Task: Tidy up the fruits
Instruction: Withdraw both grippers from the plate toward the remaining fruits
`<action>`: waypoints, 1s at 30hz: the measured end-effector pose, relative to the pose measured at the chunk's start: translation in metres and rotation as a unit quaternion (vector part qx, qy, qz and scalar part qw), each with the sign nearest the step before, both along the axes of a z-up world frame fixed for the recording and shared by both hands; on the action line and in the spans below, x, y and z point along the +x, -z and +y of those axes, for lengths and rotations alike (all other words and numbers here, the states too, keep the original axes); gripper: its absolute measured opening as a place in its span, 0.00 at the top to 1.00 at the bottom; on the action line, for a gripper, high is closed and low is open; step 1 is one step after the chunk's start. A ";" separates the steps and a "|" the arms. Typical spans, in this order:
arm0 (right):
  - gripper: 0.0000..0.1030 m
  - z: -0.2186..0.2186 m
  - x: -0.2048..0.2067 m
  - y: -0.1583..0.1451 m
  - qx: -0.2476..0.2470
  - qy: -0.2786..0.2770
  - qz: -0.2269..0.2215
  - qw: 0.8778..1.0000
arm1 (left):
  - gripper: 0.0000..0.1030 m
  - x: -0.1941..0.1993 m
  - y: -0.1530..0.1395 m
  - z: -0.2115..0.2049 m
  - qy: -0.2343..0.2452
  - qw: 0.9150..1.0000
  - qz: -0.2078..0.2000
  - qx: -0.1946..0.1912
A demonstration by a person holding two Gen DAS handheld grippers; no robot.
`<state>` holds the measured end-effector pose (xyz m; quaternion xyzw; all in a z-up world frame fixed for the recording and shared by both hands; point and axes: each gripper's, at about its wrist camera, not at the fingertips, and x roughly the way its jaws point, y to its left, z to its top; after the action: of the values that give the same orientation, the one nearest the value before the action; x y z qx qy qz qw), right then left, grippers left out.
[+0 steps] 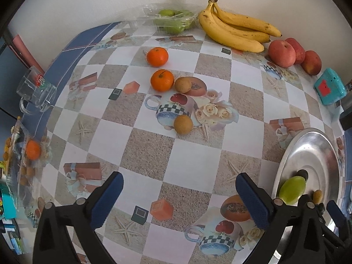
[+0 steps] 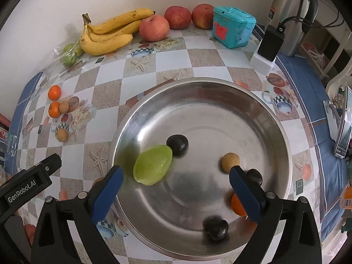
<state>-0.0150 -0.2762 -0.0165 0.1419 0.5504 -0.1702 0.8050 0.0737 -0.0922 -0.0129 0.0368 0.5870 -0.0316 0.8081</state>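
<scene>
My right gripper (image 2: 176, 173) hangs open over a steel bowl (image 2: 198, 81) with nothing between its blue pads. In the bowl lie a green fruit (image 2: 153, 165), three dark plums (image 2: 177, 144), a small brown fruit (image 2: 230, 162) and a tangerine (image 2: 237, 204) partly hidden by the right finger. My left gripper (image 1: 179, 182) stands open and empty over the checked tablecloth, left of the bowl (image 1: 308, 151). Ahead of it lie two tangerines (image 1: 162, 80) and two small brown fruits (image 1: 183, 124). Bananas (image 1: 235, 28), apples (image 1: 281, 53) and bagged green fruits (image 1: 173, 21) line the wall.
A teal box (image 2: 233, 27), a steel flask (image 2: 290, 11) and a black charger on a white block (image 2: 269, 44) stand at the back right. A phone (image 2: 343, 127) leans at the right edge. A glass mug (image 1: 36, 90) and a glass dish (image 1: 22, 154) sit at the left edge.
</scene>
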 end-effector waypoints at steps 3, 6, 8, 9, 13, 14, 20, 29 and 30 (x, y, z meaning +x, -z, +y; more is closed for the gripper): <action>0.06 0.001 0.000 0.000 0.000 0.000 -0.002 1.000 | 0.00 0.000 -0.002 -0.002 0.006 1.000 -0.003 -0.002; 0.06 0.005 0.002 -0.001 0.000 -0.008 -0.007 1.000 | 0.00 0.001 -0.005 0.000 0.008 1.000 -0.010 0.000; 0.06 0.009 0.003 -0.002 0.002 -0.017 -0.009 1.000 | 0.00 0.003 -0.009 0.006 0.002 1.000 -0.016 0.001; 0.06 0.012 0.005 -0.002 0.005 -0.020 -0.011 1.000 | 0.00 0.005 -0.011 0.011 -0.003 1.000 -0.019 0.002; 0.06 0.024 0.010 -0.003 0.018 -0.033 -0.020 0.999 | 0.00 0.010 -0.016 0.032 -0.022 0.999 -0.026 0.001; 0.06 0.027 0.011 -0.004 0.019 -0.039 -0.023 0.999 | 0.00 0.011 -0.017 0.037 -0.027 0.999 -0.028 0.002; 0.06 0.053 0.021 -0.008 0.019 -0.073 -0.029 0.997 | 0.00 0.018 -0.019 0.072 -0.064 0.998 -0.028 -0.002; 0.06 0.090 0.032 -0.010 0.023 -0.119 -0.033 0.992 | 0.00 0.027 -0.021 0.122 -0.127 0.991 -0.030 -0.018; 0.06 0.095 0.033 -0.010 0.027 -0.125 -0.036 0.991 | 0.00 0.027 -0.022 0.125 -0.130 0.991 -0.031 -0.019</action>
<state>0.0183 -0.1816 -0.0063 0.0993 0.5392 -0.0481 0.8350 0.1007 0.0325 0.0091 -0.0539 0.5610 0.0641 0.8236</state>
